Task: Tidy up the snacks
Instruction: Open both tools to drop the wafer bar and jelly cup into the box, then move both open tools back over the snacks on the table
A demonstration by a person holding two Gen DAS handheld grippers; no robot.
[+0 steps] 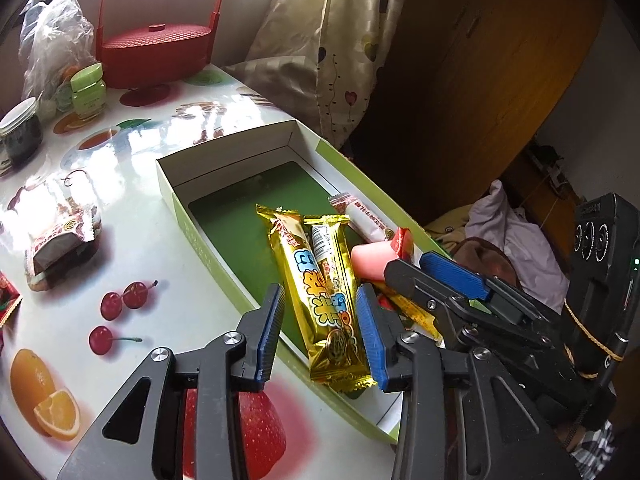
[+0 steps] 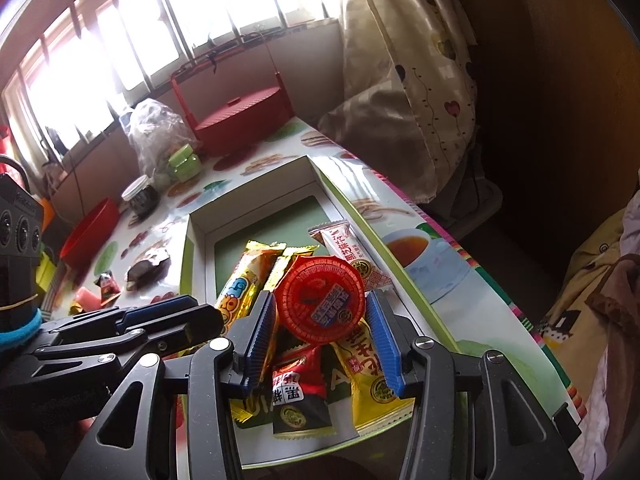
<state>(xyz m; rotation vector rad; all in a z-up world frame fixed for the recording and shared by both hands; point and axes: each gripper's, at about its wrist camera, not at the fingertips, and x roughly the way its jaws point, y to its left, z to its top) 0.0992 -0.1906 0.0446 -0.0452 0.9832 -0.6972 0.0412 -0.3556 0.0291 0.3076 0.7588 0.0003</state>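
Step in hand, loading the box (image 1: 176, 200): right gripper (image 2: 322, 334) grips the red jelly cup (image 2: 320, 304) over the near snack pile; left gripper (image 1: 320, 334) open, straddling the gold bar (image 1: 320, 300); next, probably lower and release the cup.

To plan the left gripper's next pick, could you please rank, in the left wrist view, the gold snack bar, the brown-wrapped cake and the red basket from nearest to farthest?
1. Gold snack bar: between the open fingers of the left gripper, inside the box.
2. Brown-wrapped cake: on the table, left of the box.
3. Red basket: far end, by the window.
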